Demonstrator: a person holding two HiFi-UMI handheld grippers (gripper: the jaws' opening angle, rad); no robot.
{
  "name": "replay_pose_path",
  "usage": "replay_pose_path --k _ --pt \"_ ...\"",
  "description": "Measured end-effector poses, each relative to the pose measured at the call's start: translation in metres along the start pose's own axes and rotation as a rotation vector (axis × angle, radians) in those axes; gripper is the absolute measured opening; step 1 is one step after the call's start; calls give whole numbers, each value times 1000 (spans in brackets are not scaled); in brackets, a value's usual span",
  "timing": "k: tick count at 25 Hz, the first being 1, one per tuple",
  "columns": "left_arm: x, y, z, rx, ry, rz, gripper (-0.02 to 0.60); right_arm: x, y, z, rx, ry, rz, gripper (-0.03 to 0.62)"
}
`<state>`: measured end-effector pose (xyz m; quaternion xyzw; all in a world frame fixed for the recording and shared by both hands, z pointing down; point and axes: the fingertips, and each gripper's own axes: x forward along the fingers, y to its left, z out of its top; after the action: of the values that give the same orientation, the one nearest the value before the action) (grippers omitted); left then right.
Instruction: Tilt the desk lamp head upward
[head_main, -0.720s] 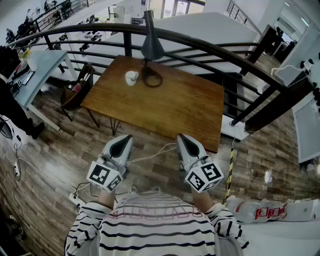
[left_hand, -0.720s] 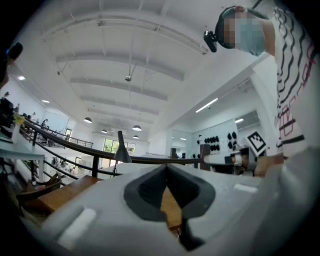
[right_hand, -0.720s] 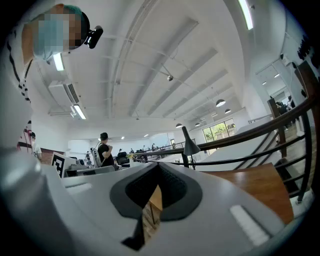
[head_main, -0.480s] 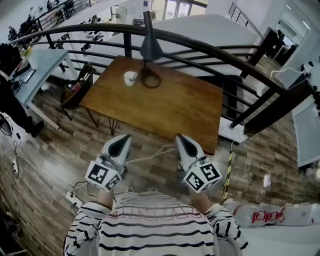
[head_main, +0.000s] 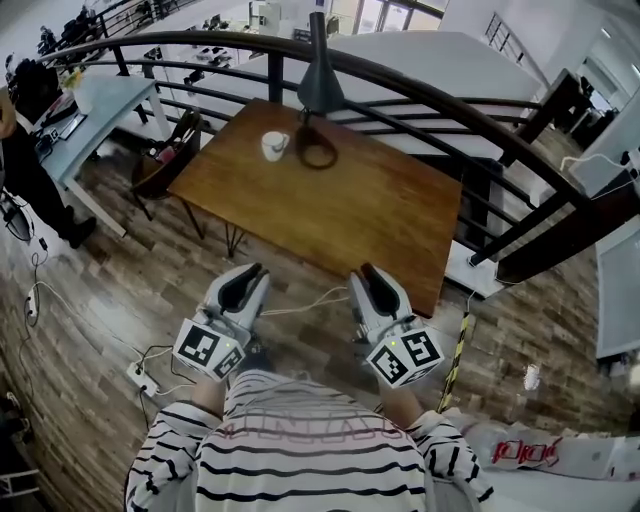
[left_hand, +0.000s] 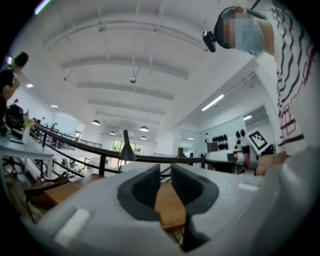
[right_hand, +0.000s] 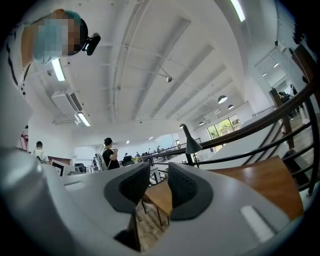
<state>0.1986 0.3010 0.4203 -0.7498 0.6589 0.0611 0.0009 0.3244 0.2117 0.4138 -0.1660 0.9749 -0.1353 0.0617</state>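
The dark desk lamp (head_main: 320, 88) stands at the far edge of the wooden table (head_main: 380, 225), its cone head pointing down over its ring base (head_main: 318, 152). It shows small and far off in the left gripper view as the lamp (left_hand: 127, 148) and in the right gripper view as the lamp (right_hand: 190, 140). My left gripper (head_main: 246, 278) and right gripper (head_main: 368, 276) are held side by side near my body, short of the table's near edge. Both point level at the table. The left gripper (left_hand: 166, 172) and the right gripper (right_hand: 159, 172) each show a gap with nothing in it.
A white cup (head_main: 274, 146) sits left of the lamp base. A dark curved railing (head_main: 480, 120) runs behind the table. A chair (head_main: 165, 170) stands at its left end. A white cable and power strip (head_main: 140, 378) lie on the wood floor. A person in black (head_main: 25, 190) stands far left.
The head view has swung a little, so the table and lamp sit slightly further right in the picture. Both grippers stay side by side before my body.
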Motion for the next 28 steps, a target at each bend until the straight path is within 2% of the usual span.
replay_pose_path --k 4,8,12,15,21,28 --pt "-5 36 12 -11 -5 -12 87 38 16 2 2 10 -5 139" --pt "19 49 -5 -18 9 -23 125 54 -11 -6 9 17 -11 173" --pt "35 102 -6 -31 12 -25 133 103 -18 -11 18 25 -22 210" --pt "43 141 4 -9 4 -43 143 144 -16 -8 16 16 -25 217" --pt "61 214 7 -16 22 -93 166 218 -16 -10 35 -2 -58 225" --pt "87 293 9 -33 56 -156 175 286 -25 -14 60 -43 -147 225"
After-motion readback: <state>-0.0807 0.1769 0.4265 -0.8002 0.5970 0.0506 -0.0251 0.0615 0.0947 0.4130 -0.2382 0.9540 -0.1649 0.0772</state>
